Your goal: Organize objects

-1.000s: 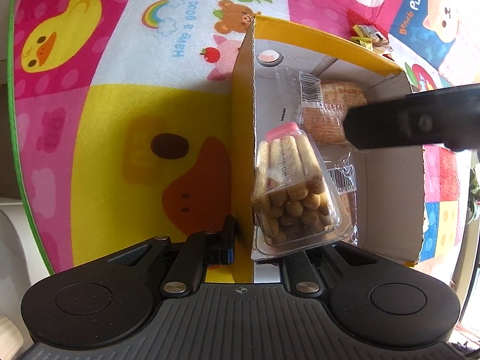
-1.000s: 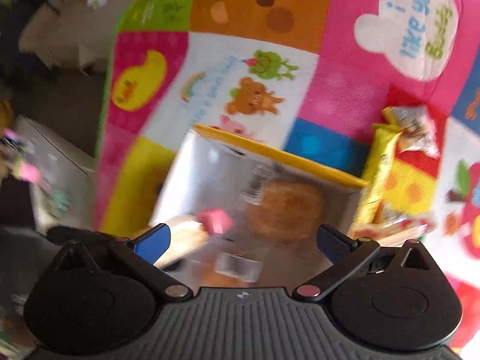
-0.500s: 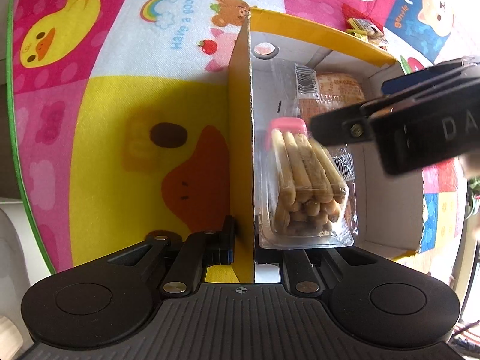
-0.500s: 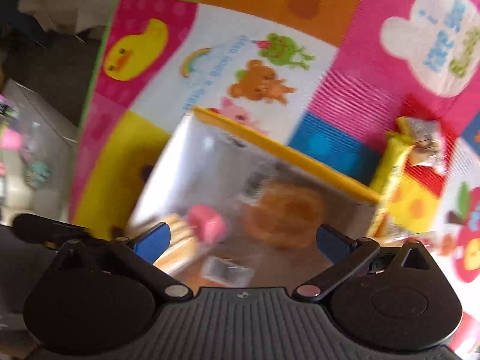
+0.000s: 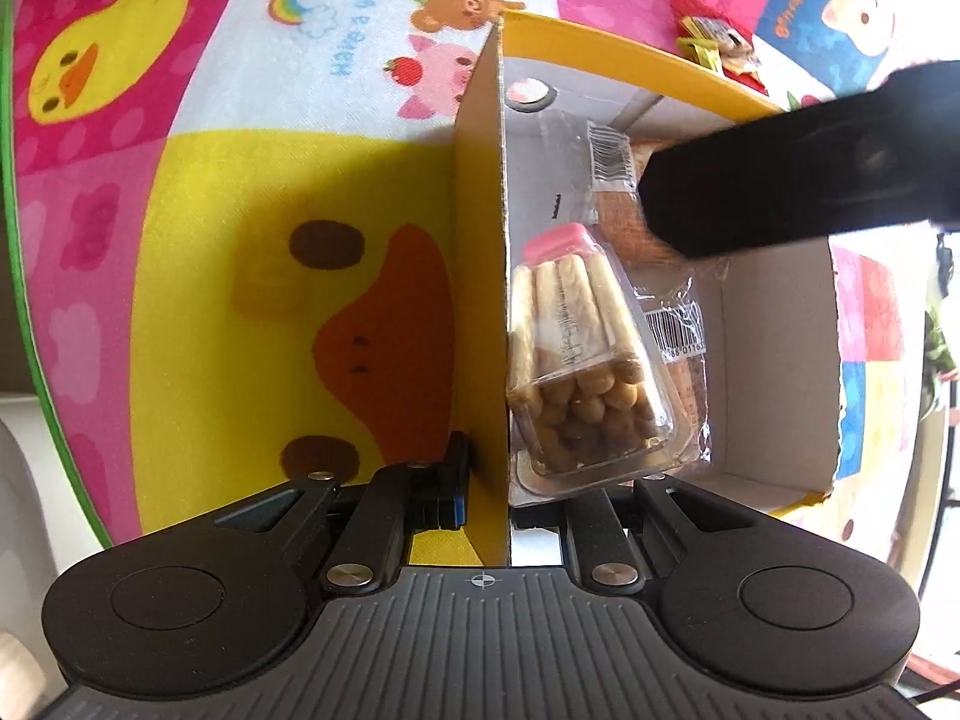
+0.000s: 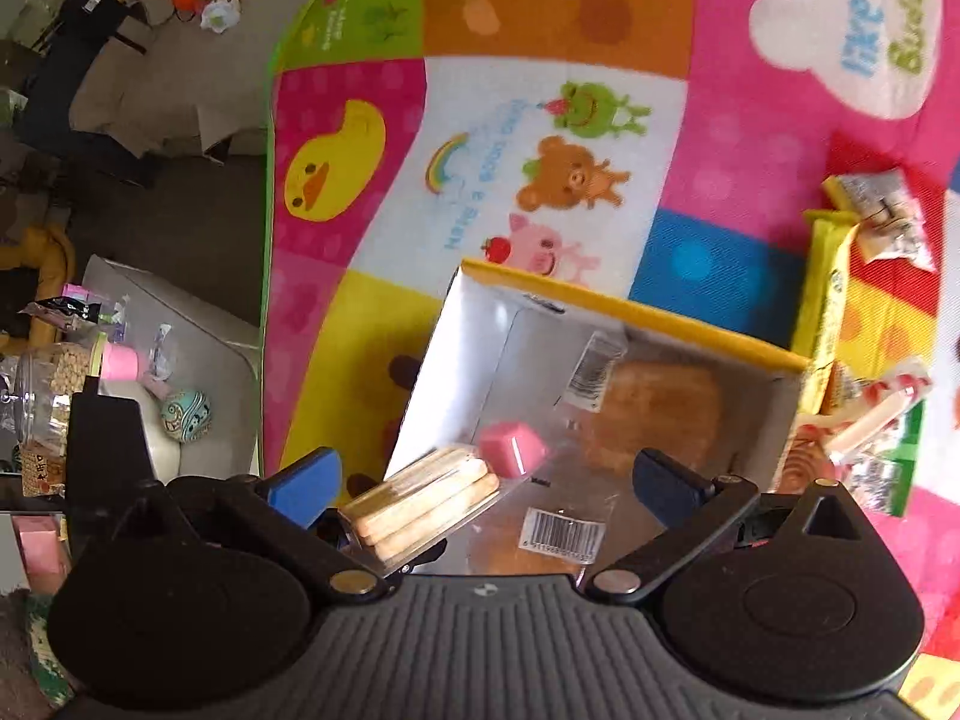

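A yellow cardboard box (image 5: 480, 276) stands on a colourful play mat. My left gripper (image 5: 486, 489) is shut on the box's left wall, one finger outside and one inside. A clear pack of biscuit sticks with a pink cap (image 5: 585, 360) leans inside against that wall. Flat wrapped pastries (image 5: 675, 330) lie on the box floor. My right gripper (image 6: 486, 483) is open and empty above the box (image 6: 630, 306); the stick pack (image 6: 432, 498) lies between its fingers, apart from them. The right gripper shows in the left wrist view as a black bar (image 5: 804, 162).
Loose snack packets (image 6: 864, 324) lie on the mat right of the box, among them a yellow bar (image 6: 825, 294) and silver wrappers (image 6: 888, 216). A white surface with jars and toys (image 6: 120, 384) stands left of the mat. The mat's green edge (image 6: 267, 240) borders dark floor.
The right gripper has drawn back up and away from the stick pack inside the box. The pack now leans against the left wall. The left gripper still holds that wall.
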`<state>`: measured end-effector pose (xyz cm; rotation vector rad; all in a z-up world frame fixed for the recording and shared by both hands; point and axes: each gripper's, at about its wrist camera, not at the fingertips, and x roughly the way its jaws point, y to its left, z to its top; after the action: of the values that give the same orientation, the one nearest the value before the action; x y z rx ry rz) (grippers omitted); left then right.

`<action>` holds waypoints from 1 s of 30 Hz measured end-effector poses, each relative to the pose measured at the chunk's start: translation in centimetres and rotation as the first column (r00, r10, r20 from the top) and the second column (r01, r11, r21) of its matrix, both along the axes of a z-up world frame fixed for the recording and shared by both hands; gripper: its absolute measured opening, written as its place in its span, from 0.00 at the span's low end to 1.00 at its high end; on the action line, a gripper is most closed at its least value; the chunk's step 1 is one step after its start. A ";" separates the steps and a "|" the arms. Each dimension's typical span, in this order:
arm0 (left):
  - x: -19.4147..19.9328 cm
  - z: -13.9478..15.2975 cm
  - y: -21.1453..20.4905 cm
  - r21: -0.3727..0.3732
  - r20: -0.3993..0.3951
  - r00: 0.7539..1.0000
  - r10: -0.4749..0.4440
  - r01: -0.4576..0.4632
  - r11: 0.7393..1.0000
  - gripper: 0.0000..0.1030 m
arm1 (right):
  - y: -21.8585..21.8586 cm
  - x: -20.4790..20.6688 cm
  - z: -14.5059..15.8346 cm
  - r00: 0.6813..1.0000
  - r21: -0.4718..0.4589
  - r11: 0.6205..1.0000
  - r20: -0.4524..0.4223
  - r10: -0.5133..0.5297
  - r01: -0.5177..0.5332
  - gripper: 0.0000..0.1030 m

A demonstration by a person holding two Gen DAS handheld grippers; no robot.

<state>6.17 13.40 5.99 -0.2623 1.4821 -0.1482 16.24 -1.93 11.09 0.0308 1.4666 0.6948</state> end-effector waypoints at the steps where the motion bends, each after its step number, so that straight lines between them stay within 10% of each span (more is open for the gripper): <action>1: 0.0 0.1 0.0 0.007 0.009 1.000 -0.012 0.012 1.000 0.13 | 0.1 0.2 -0.5 1.000 -0.002 1.000 -0.029 -0.007 0.007 1.00; 6: -0.3 0.3 0.7 -0.019 0.038 0.999 0.004 -0.004 1.000 0.14 | -0.7 0.3 -2.0 0.984 0.090 0.993 -0.165 -0.067 0.082 1.00; 12: -0.6 0.4 1.4 -0.050 0.054 0.998 0.015 -0.012 0.999 0.16 | 0.5 -2.3 -0.6 0.987 0.101 0.983 -0.035 0.157 -0.152 1.00; 21: -0.6 0.6 1.3 -0.045 0.051 0.998 0.043 -0.041 0.998 0.16 | 1.0 -1.9 -2.4 0.988 0.036 0.987 -0.016 0.157 -0.156 1.00; 30: 0.0 0.3 1.0 -0.033 0.025 1.000 0.011 -0.011 0.999 0.16 | -3.4 -3.5 0.3 0.963 -0.174 0.970 0.180 0.203 -0.171 1.00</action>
<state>6.14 14.44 6.30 -0.2939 1.4543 -0.1664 12.79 -5.32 11.37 -0.2952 1.3390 0.7118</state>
